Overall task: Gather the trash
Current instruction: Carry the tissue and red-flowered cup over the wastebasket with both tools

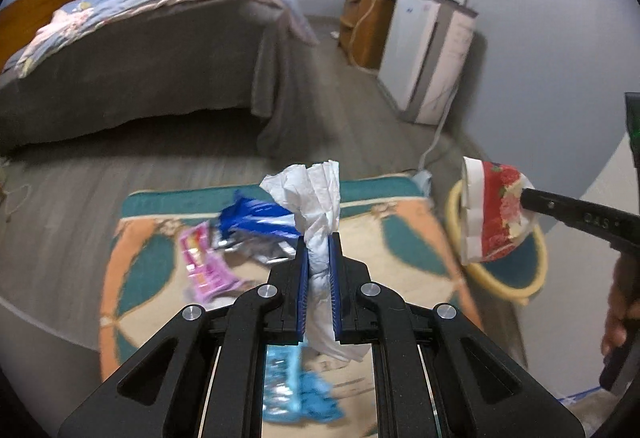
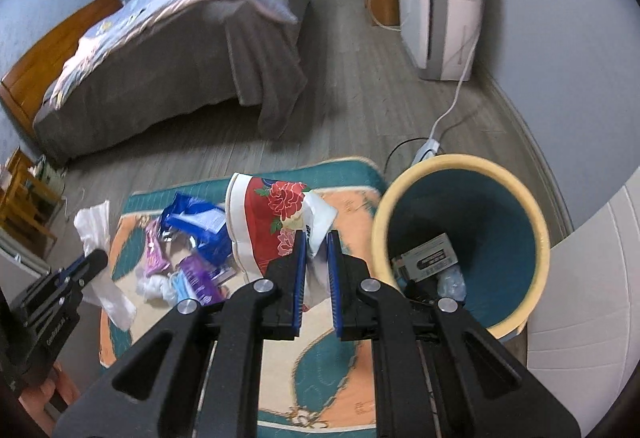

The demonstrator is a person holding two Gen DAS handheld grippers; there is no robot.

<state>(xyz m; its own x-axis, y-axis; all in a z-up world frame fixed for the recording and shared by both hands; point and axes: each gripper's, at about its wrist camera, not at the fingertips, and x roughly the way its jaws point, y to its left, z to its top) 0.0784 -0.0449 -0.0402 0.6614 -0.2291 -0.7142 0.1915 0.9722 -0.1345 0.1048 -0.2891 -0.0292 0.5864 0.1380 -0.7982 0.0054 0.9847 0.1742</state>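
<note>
Left wrist view: your left gripper (image 1: 319, 238) is clamped on crumpled tissue (image 1: 316, 194), lifted off the rug (image 1: 412, 250). Right gripper (image 2: 317, 238) pinches the floral paper cup (image 2: 264, 222), beside the bin (image 2: 460, 162) off the rug's right edge, ready to drop. Wrappers (image 2: 192, 222) remain mid-rug.

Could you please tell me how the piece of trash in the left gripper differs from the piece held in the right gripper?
The left gripper is shut on a plain white crumpled tissue, soft and twisted, which sticks out past the fingertips and hangs below the pads. The right gripper is shut on a paper cup, red with a flower print and a white rim, stiffer and bulkier, pinched by its crushed end and lying sideways. Both are lifted off the rug, near the bin.
</note>
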